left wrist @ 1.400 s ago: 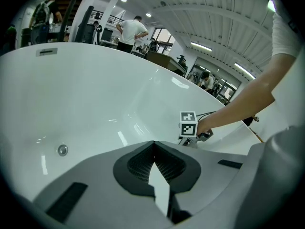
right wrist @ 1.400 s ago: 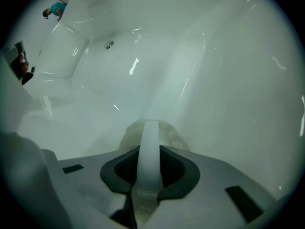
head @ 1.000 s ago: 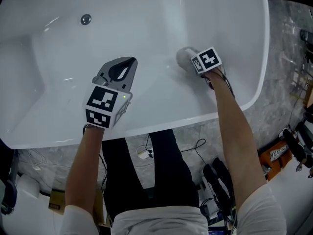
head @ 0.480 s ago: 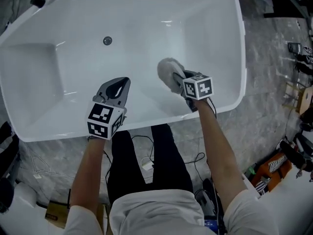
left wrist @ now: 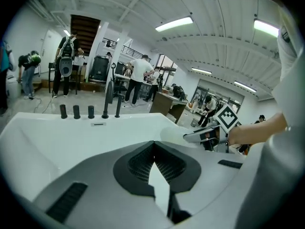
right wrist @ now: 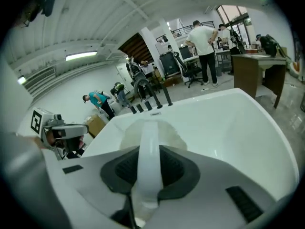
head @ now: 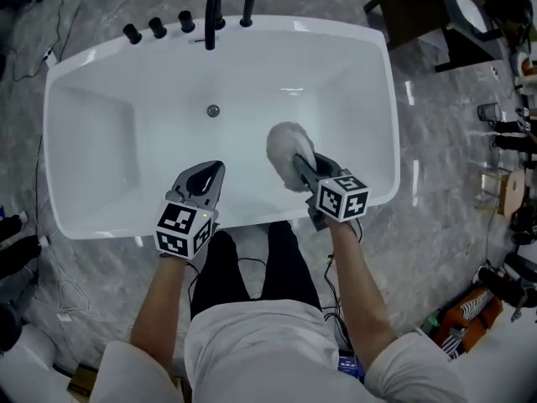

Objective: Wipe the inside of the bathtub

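Note:
The white bathtub fills the head view, its drain near the middle and a black faucet on the far rim. My right gripper is shut on a white fluffy wiping pad, held over the tub's near right part. In the right gripper view the pad bulges beyond the jaws and its strap runs between them. My left gripper hovers over the near rim, shut with nothing in it. In the left gripper view its jaws meet at the tip, and the right gripper shows beyond.
Black knobs stand beside the faucet. A dark table is at the top right. Cables lie on the marble floor by the person's legs, and orange gear lies at the right. Several people stand in the background.
The view has pulled back, so the whole tub now shows. The right gripper with the pad has come away from the tub's right inner side toward the near rim. The left gripper stays shut.

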Tool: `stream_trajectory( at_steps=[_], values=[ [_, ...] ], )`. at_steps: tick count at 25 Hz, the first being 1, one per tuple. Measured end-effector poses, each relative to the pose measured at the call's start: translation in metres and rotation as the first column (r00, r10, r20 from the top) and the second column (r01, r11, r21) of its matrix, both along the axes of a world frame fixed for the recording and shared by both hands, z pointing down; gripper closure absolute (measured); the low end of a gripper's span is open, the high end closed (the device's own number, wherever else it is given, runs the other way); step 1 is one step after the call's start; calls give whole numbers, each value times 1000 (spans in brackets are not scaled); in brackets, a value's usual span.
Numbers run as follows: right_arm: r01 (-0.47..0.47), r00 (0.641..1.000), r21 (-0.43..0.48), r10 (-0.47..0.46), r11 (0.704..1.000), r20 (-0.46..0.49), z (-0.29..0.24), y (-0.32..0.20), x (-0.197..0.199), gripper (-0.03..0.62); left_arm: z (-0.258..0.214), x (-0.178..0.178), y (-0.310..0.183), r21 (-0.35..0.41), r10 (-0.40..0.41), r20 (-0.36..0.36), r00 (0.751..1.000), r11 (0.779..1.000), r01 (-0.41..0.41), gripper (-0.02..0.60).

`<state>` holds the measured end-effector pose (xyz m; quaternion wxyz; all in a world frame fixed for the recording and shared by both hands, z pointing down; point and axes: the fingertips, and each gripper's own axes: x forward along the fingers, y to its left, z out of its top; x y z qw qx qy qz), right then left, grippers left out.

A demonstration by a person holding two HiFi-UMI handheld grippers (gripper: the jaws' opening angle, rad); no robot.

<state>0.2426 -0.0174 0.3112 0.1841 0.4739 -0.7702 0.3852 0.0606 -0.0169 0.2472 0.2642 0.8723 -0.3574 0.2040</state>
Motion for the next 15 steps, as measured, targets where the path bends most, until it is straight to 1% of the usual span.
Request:
stream_trajectory(
  at_steps=[2, 5, 11, 15],
  values=[
    [-8, 1000, 38, 7, 999, 18, -29, 7, -14, 500, -20, -13, 6, 20, -11, -14, 1000, 1000, 11, 575],
    [-12, 1000, 90, 9, 996, 24, -58, 22, -36, 500, -36, -32, 19, 43, -20, -42, 999, 999, 22, 575],
    [-53, 997, 177, 44, 983, 58, -145, 56, -78, 500, -102, -71, 48, 88, 1, -53, 999, 996, 4, 575],
    [-56, 996, 227, 39, 972, 80, -191, 80, -90, 500, -140, -84, 66, 128, 17, -59, 998, 992, -9, 575]
  ],
)
